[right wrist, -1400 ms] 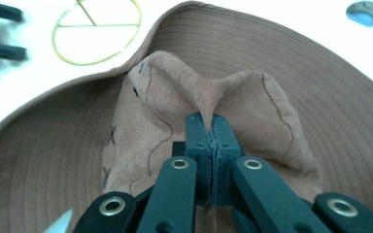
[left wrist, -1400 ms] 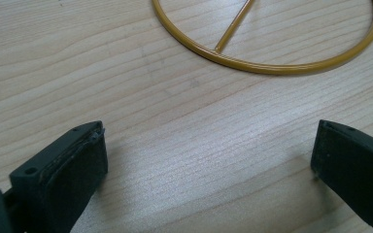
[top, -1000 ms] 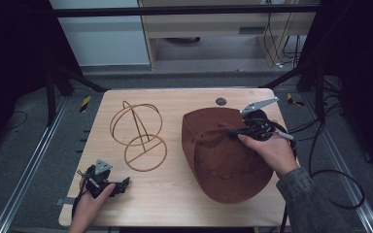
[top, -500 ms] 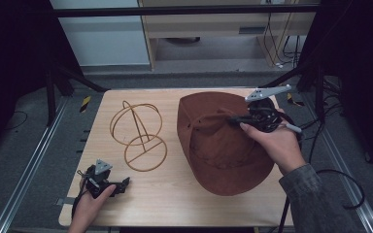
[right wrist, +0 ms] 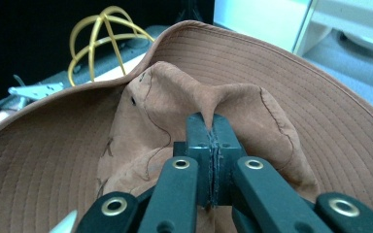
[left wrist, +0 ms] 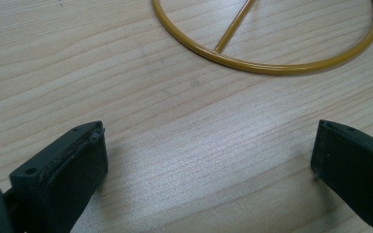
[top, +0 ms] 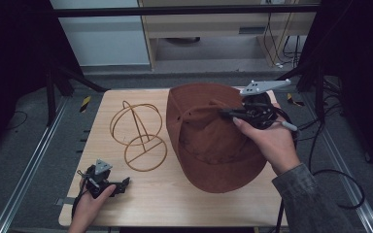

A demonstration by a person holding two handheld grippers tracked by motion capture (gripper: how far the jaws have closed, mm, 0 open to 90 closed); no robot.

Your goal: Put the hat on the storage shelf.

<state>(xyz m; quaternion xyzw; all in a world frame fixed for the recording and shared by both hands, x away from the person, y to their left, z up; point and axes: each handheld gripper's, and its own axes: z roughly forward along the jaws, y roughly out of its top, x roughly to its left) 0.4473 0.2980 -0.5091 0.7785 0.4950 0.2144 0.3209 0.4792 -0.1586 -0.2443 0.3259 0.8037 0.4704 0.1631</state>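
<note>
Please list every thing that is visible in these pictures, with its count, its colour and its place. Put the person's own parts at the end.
hat: one, brown, wide brim, right half of the table, its crown fabric pinched and lifted.
wire stand: one, yellow-gold, round base ring flat on the table, left of the hat.
table: one, light wood.
cables: several, black, on the floor right of the table.
right gripper: one, black with a grey plate on top, jaws closed on the hat's crown.
left gripper: one, black, jaws wide apart, low over the table's near left corner.
hands: two, one on each gripper.
</note>
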